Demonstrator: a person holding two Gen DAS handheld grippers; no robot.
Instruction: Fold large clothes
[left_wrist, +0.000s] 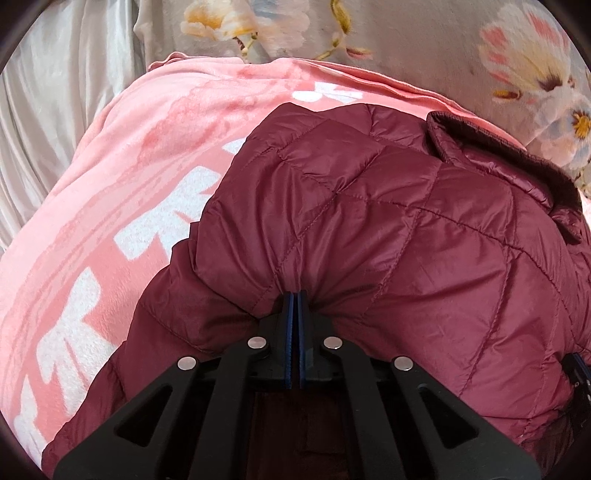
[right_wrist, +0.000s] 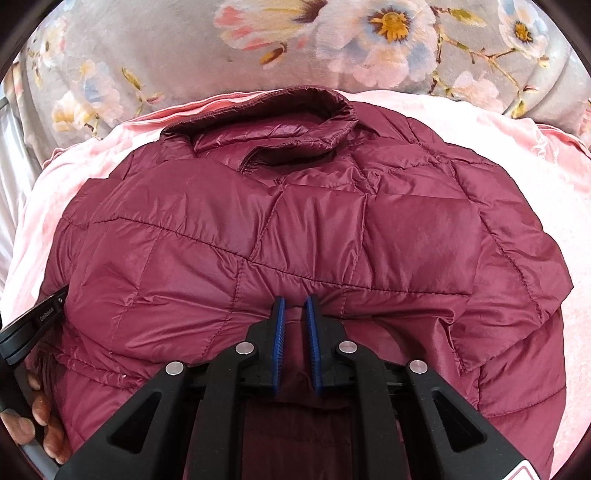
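The left claw (left_wrist: 296, 295) pinches the maroon quilted jacket (left_wrist: 388, 229) lying on a pink blanket (left_wrist: 110, 192).

Puffy jacket (right_wrist: 295, 229) blocks ahead; pink blanket (left_wrist: 110, 192) lies bare beside it

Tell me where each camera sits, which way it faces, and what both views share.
Left wrist: on the left gripper, angled down at the jacket on a pink blanket; jaws shut on jacket fabric.
Right wrist: on the right gripper, angled down toward the collar; jaws pinch jacket fabric; the left hand shows at lower left.
Shared: jacket, collar, blanket, floral cover.
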